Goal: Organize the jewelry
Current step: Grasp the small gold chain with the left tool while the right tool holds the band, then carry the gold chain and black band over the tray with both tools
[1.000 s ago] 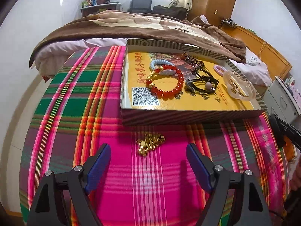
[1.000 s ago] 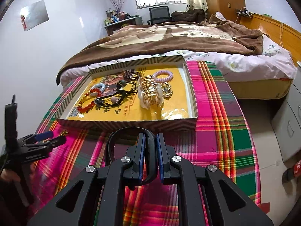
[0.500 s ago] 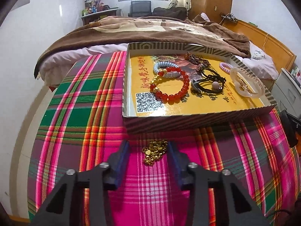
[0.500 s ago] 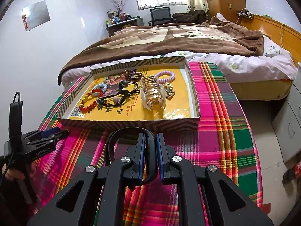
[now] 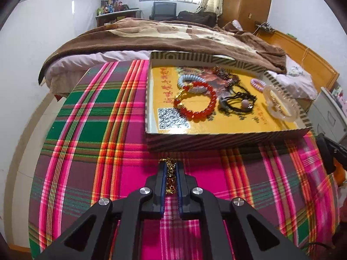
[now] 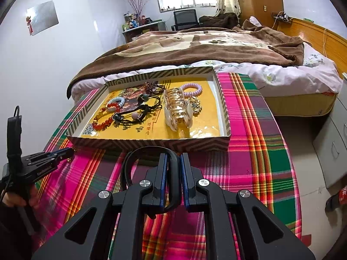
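A gold chain [image 5: 170, 177] lies bunched on the plaid cloth just in front of the striped box [image 5: 216, 138]. My left gripper [image 5: 170, 164] is closing its jaws on the chain, and the blue pads press its sides. From the right wrist view, the left gripper [image 6: 69, 150] reaches in low at the left. My right gripper [image 6: 173, 156] is shut on a black hairband [image 6: 147, 149], whose arc curves out to the left before the box [image 6: 151, 143]. Inside the box lie a red bead bracelet [image 5: 201, 106], black cords [image 5: 238, 104], a clear hair claw [image 6: 177, 110] and a purple coil tie [image 6: 192, 87].
The plaid cloth [image 5: 91, 130] covers a small table that butts against a bed with a brown blanket [image 6: 206, 47]. A grey drawer cabinet [image 6: 331, 145] stands on the floor to the right. A hand [image 6: 15, 199] holds the left gripper's handle.
The left gripper's jaws came together from wide open onto the gold chain, and it moved a little closer to the box. The right gripper kept still on the black hairband.
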Available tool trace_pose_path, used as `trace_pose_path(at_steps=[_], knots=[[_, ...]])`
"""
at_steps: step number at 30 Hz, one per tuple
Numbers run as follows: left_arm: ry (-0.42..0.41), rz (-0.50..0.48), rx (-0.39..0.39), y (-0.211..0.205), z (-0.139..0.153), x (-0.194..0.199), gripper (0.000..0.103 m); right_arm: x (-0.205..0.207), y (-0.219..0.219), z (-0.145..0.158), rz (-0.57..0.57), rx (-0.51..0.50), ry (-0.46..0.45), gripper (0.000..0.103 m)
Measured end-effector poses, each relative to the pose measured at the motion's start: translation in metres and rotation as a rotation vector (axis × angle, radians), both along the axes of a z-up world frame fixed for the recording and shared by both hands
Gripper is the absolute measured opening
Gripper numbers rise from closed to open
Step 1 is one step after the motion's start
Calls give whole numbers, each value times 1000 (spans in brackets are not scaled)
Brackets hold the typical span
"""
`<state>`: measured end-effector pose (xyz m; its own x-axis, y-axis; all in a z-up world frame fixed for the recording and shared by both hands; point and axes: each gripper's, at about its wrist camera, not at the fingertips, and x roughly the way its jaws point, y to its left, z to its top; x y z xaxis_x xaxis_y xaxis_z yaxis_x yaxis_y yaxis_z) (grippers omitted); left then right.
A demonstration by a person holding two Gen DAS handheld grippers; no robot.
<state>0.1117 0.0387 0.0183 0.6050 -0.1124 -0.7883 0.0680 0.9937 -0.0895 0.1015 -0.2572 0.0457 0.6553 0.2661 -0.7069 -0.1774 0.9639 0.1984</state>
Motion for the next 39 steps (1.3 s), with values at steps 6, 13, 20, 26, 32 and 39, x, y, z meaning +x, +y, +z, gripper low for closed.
trace_pose_path(at_steps=[6,13,20,26,32,39], knots=[[-34,-21,-46,3,21,-10,6,-3,2,9,9,9,-23,12],[-64,-30,-72,7,39,-18,5,-7,3,18,15,12,-48,12],[-113,-32,-98,16,66,-15,5,-6,7,28,30,12,-70,12],[-144,-58,-94,13,88,2,5,4,19,39,60,17,-86,12],[-163,-72,-117,12,103,36,5,24,34,39,78,19,-73,12],[-150,-82,-108,8,102,89,5,49,50,22,85,6,-32,12]])
